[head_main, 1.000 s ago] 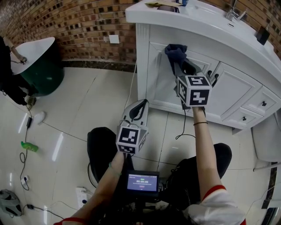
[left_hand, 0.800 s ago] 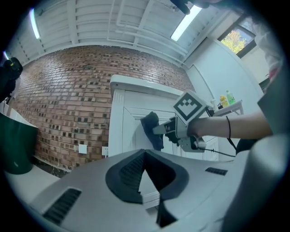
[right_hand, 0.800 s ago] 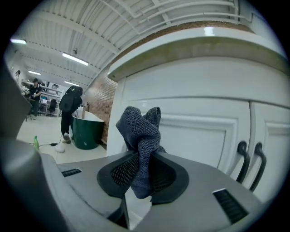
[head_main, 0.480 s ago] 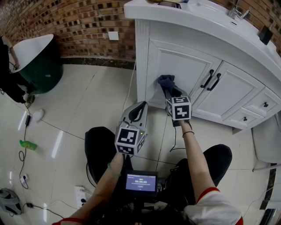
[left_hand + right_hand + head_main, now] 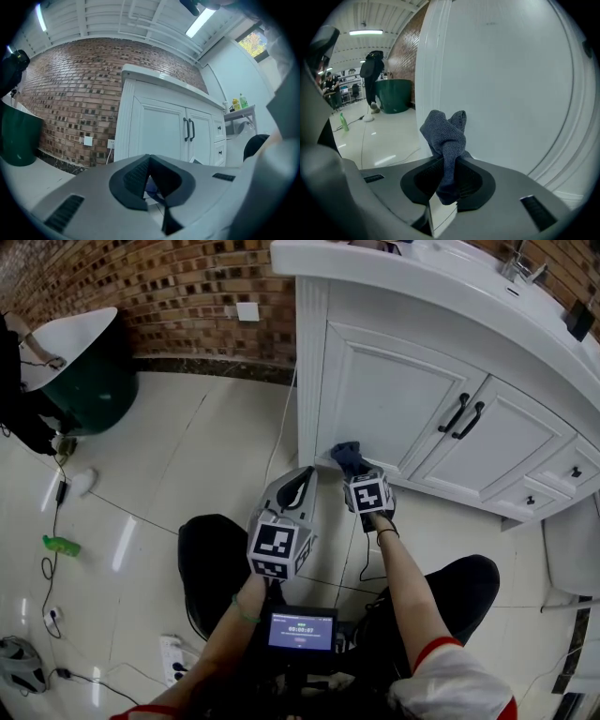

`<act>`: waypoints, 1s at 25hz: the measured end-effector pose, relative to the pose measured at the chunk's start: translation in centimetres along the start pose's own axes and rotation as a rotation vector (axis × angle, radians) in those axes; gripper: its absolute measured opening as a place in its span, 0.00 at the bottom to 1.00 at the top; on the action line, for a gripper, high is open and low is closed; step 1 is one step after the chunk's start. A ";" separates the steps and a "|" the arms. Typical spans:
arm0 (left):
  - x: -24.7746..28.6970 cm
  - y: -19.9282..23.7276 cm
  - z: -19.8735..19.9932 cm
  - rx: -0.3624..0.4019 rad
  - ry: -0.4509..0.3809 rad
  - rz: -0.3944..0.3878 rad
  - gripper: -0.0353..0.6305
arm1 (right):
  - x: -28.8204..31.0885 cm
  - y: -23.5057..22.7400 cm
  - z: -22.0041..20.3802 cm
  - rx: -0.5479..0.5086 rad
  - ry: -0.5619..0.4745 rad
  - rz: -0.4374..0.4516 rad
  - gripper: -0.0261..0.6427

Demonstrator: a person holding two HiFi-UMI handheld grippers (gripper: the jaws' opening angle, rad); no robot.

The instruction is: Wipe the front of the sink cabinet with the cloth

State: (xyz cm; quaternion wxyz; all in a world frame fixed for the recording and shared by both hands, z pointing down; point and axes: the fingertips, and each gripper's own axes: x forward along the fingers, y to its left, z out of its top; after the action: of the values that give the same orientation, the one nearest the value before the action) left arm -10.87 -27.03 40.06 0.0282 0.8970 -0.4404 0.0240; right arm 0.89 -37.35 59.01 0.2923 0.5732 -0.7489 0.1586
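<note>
The right hand-held gripper [image 5: 449, 176] is clenched on a dark blue-grey terry cloth [image 5: 445, 133], which is pinched between the jaws and stands up above them in a crumpled bunch. In the head view this cloth [image 5: 346, 453] sits at the lower left corner of the left door of the white panelled sink cabinet [image 5: 394, 390], just above the base rail. Its bunched end appears to lie against the white front. The right gripper view shows the cabinet's smooth white panel [image 5: 511, 84] close behind the cloth.

The left hand-held gripper [image 5: 150, 161] has its jaws closed together with nothing between them. It is held low over the glossy pale tiled floor [image 5: 187, 456], just left of the right one and apart from the cabinet. A pair of black bar handles [image 5: 466, 415] sits where the two doors meet.
</note>
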 end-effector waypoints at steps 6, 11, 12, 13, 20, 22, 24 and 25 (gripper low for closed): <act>0.0 0.8 -1.1 -0.038 0.025 0.009 0.08 | -1.7 -0.2 1.0 0.045 -0.023 0.013 0.14; 0.0 0.3 -1.2 -0.028 0.040 0.011 0.08 | -7.8 -1.7 7.3 0.010 -0.175 0.000 0.14; 0.1 -0.1 -1.2 -0.018 0.042 -0.003 0.08 | -9.3 -2.3 8.8 0.003 -0.214 -0.005 0.14; 0.1 -0.6 -1.2 -0.003 0.045 -0.017 0.08 | -10.9 -2.8 10.4 0.000 -0.256 -0.006 0.14; -0.1 -2.1 -1.1 0.038 0.056 -0.045 0.08 | -23.5 -6.0 21.1 -0.014 -0.512 -0.005 0.14; 0.1 -2.5 -0.7 0.031 0.047 -0.048 0.08 | -25.8 -7.6 22.9 -0.026 -0.550 -0.041 0.14; 0.3 -3.1 -0.1 0.051 0.045 -0.061 0.08 | -27.3 -9.0 24.0 -0.040 -0.565 -0.082 0.14; 0.3 -3.4 0.4 0.069 0.041 -0.073 0.08 | -27.8 -9.5 24.3 -0.045 -0.569 -0.099 0.14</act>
State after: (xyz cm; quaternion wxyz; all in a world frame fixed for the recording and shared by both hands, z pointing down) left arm -7.96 -25.20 39.55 0.0069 0.9122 -0.4059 0.0565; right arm 8.45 -32.74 21.92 0.0905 0.6239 -0.7753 -0.0396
